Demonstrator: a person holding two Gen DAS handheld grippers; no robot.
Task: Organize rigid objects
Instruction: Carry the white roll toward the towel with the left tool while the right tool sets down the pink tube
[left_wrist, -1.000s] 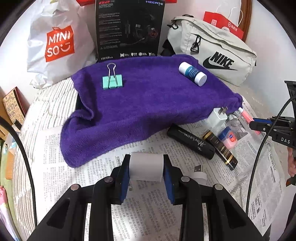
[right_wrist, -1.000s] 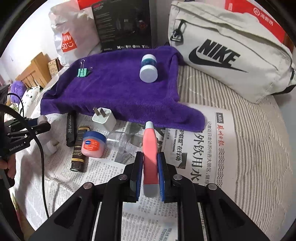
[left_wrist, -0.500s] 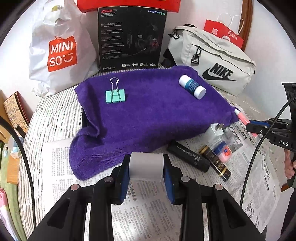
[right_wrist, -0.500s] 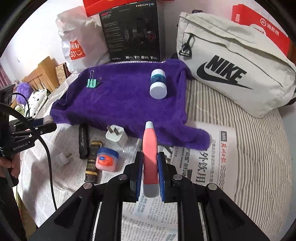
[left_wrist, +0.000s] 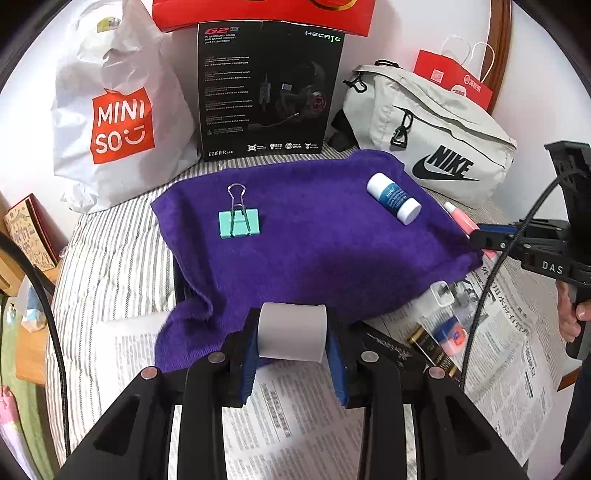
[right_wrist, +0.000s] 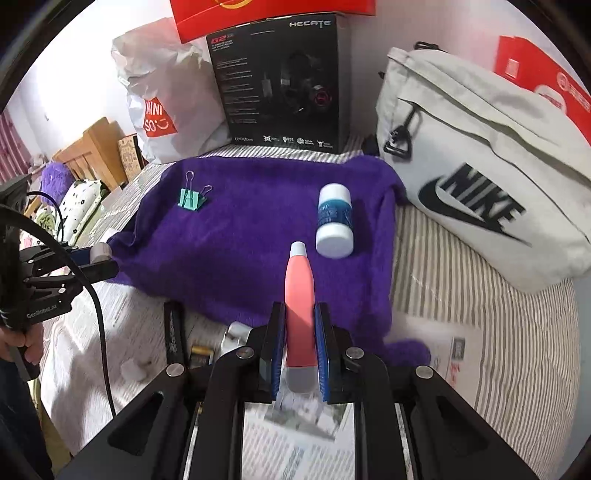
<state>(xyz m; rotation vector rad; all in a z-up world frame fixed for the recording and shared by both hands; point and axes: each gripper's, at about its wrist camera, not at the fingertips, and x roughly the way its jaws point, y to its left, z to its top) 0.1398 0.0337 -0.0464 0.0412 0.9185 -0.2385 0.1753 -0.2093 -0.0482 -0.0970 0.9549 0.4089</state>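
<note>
My left gripper (left_wrist: 291, 338) is shut on a white block-shaped adapter (left_wrist: 291, 334), held above the near edge of the purple towel (left_wrist: 325, 243). My right gripper (right_wrist: 299, 339) is shut on a pink tube with a white tip (right_wrist: 300, 291), which points toward the towel (right_wrist: 240, 229). On the towel lie a teal binder clip (left_wrist: 239, 223) and a white-and-blue bottle (left_wrist: 393, 198). In the right wrist view the clip (right_wrist: 191, 198) lies far left and the bottle (right_wrist: 334, 220) lies just beyond the tube's tip. The right gripper with the tube (left_wrist: 460, 219) shows at the left wrist view's right edge.
On the newspaper (left_wrist: 295, 424) beside the towel lie a white plug (left_wrist: 441, 295), a black tube (right_wrist: 173, 328), a dark gold-banded tube (left_wrist: 437, 350) and a small blue-lidded jar (left_wrist: 452, 334). Behind stand a Miniso bag (left_wrist: 118, 122), a black headset box (left_wrist: 266, 92) and a Nike bag (left_wrist: 436, 147).
Both grippers have risen and moved toward the towel with their loads. The pink tube's tip now reaches over the towel, close to the bottle.
</note>
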